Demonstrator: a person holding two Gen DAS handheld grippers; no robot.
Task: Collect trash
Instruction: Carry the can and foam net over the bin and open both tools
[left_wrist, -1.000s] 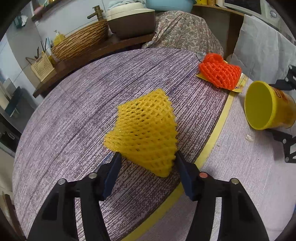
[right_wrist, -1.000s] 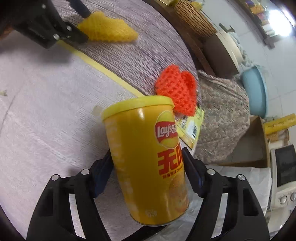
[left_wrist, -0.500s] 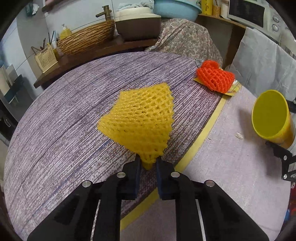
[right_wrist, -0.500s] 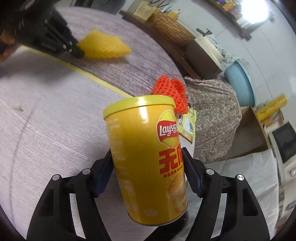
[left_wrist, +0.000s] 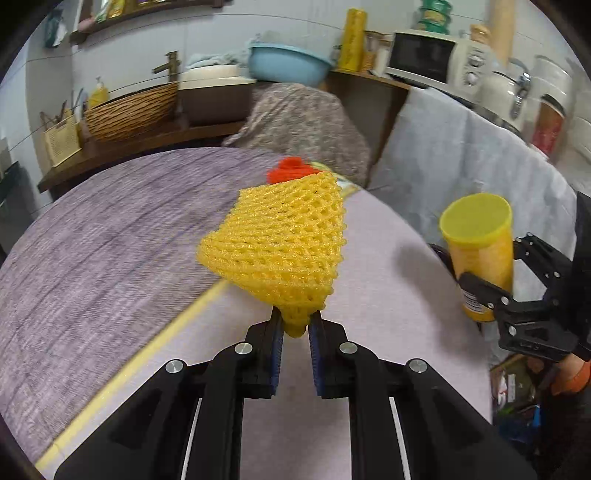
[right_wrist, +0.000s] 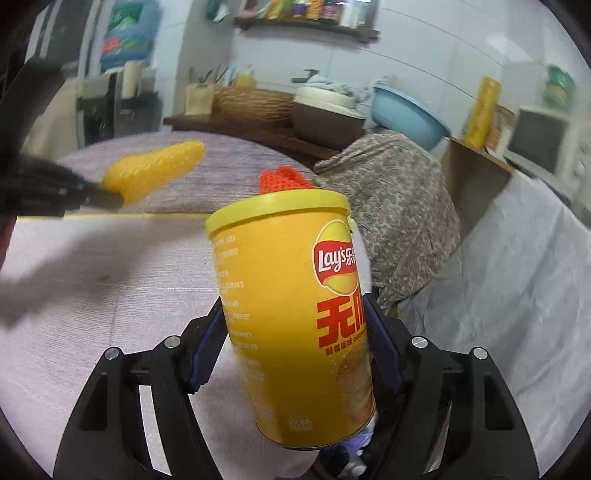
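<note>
Carry both loads level and unhurried toward the disposal point, not in view.

Left gripper (left_wrist: 295, 325): jaws nearly closed, pinching the narrow tip of the yellow foam net (left_wrist: 280, 243), raised above the table (left_wrist: 92, 251). Soft, springy lattice; firm pinch needed.

Right gripper (right_wrist: 295, 347): jaws wide, clamped on the chip can (right_wrist: 295, 314), held at right. Rigid, smooth cylinder, plastic lid.

Orange foam net (left_wrist: 290, 173) on far table edge, not yet collected.

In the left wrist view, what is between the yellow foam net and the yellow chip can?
Nothing stands between the yellow foam net and the chip can; in the left wrist view only bare pale tablecloth shows there.
</note>
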